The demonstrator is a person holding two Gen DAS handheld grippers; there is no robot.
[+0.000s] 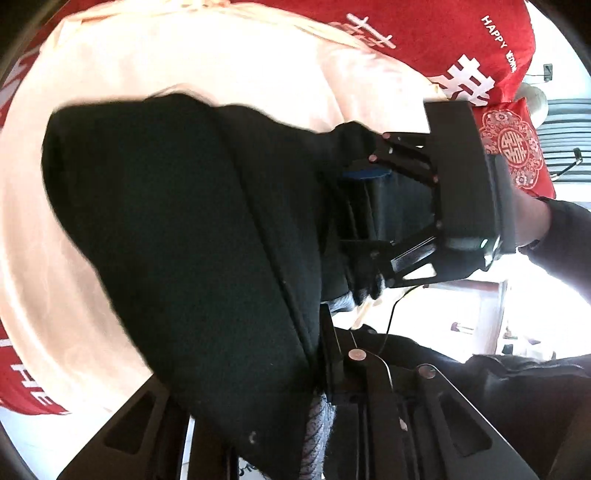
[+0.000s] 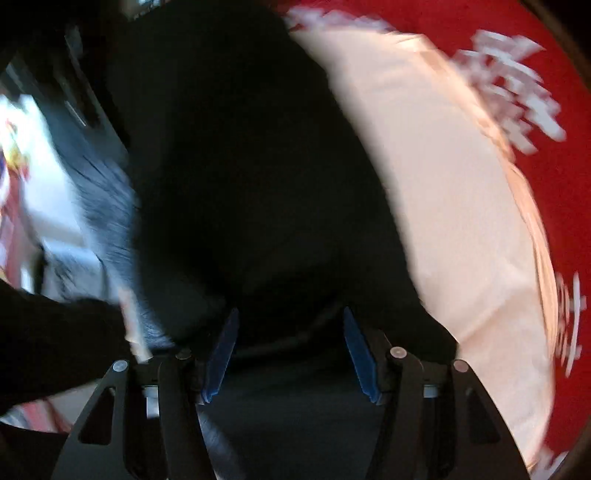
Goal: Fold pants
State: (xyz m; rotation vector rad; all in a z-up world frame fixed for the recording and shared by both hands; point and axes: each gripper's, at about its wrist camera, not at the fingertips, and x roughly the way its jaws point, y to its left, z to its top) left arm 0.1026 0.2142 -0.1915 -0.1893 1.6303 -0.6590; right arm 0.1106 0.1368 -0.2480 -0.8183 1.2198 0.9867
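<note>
A pale peach sheet (image 1: pixel 192 62) covers most of the surface, lying over a red cloth (image 1: pixel 436 33) printed with large white Chinese characters and small white lettering. At the far edge stands a red cushion (image 1: pixel 513 147) with a white ornamental medallion. Beyond it is a grey ribbed panel (image 1: pixel 565 122), perhaps a radiator or blinds. Strong daylight washes out the floor area (image 1: pixel 461 302) to the right. The right wrist view is motion-blurred, showing the same peach sheet (image 2: pixel 443 184) and red cloth (image 2: pixel 554 55).

Black pants (image 1: pixel 177 229), red cloth (image 1: pixel 443 37)
</note>
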